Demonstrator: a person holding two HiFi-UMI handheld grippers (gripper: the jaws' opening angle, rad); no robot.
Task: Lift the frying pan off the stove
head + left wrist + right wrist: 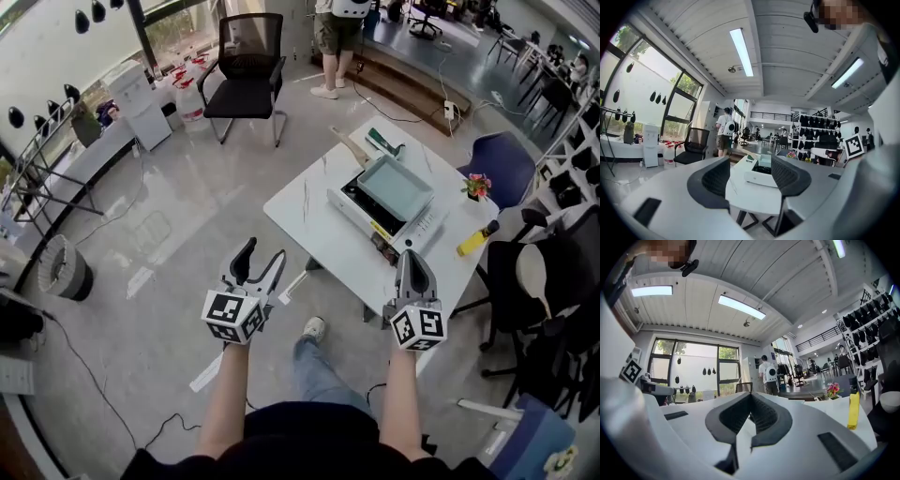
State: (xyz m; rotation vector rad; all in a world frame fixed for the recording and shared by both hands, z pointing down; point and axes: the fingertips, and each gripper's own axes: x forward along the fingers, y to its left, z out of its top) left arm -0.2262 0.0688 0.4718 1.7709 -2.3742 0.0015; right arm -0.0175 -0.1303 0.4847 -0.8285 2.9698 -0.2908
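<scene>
A square pale-green frying pan [396, 187] sits on a white stove [361, 204] on the white table [309, 220]. My left gripper [263, 253] hangs open over the floor, short of the table's near-left edge, with nothing between its fingers. In the left gripper view the left gripper [750, 176] frames the stove [761, 174] some way ahead. My right gripper [410, 258] is shut and empty above the table's near edge, just in front of the stove. In the right gripper view the right gripper [751, 414] has its pads pressed together.
A wooden spatula [349, 145] and a green-handled tool [384, 142] lie at the table's far side. A yellow bottle [476, 239] and a flower pot [476, 185] stand to the right. A blue chair [506, 159], black chair [246, 75], standing person [337, 37] and bin [64, 267] surround the table.
</scene>
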